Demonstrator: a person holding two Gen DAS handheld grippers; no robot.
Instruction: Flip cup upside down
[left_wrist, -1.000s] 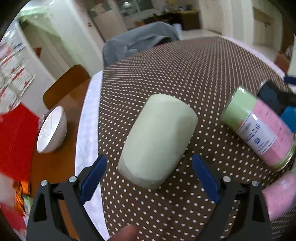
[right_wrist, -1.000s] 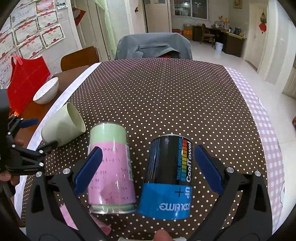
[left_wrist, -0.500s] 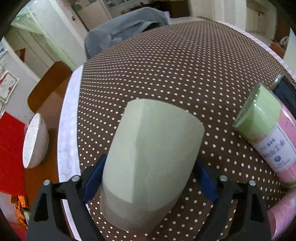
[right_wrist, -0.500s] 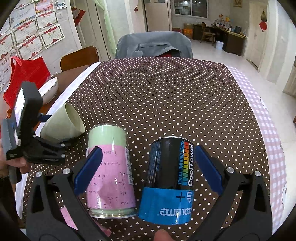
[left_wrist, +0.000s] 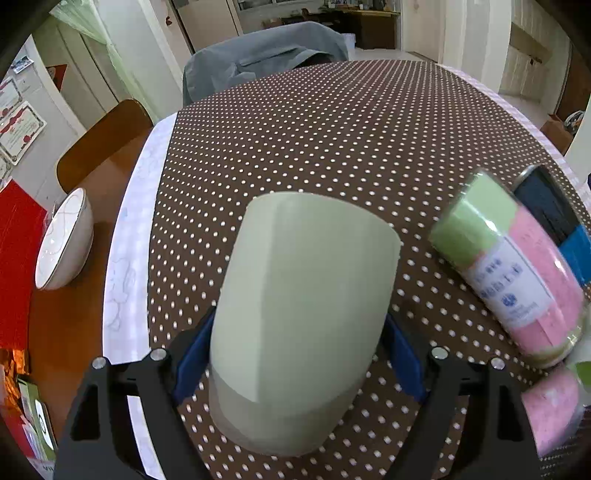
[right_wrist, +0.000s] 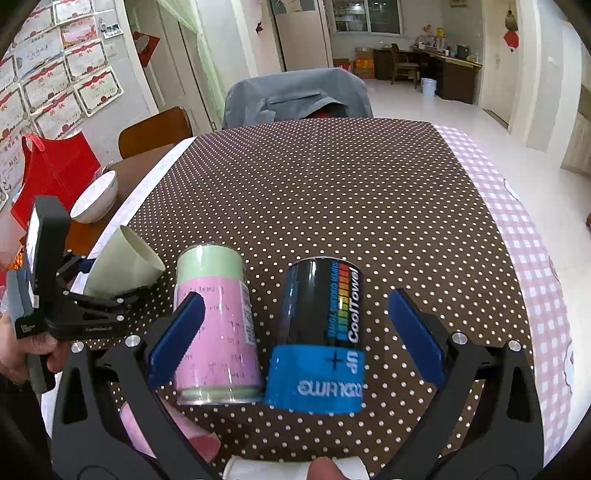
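A: Status on the cup (left_wrist: 303, 317)?

B: My left gripper (left_wrist: 295, 354) is clenched on it, blue pads (left_wrist: 192, 354) pressed to both sides of the body. It fills the lower centre of the left view, tilted, wide mouth pointing away over the dotted tablecloth (left_wrist: 332, 129).

A: Right side?

B: My right gripper (right_wrist: 295, 332) hangs released, grasping nothing, jaws spread around the pink-green can (right_wrist: 214, 321) and the black-blue can (right_wrist: 317, 332) at bottom centre.

A: Step?

B: Grasp made, I'd say mid-flip. Next: roll my wrist until the mouth faces down, lower it flat, let go. Keep clear of the cans.
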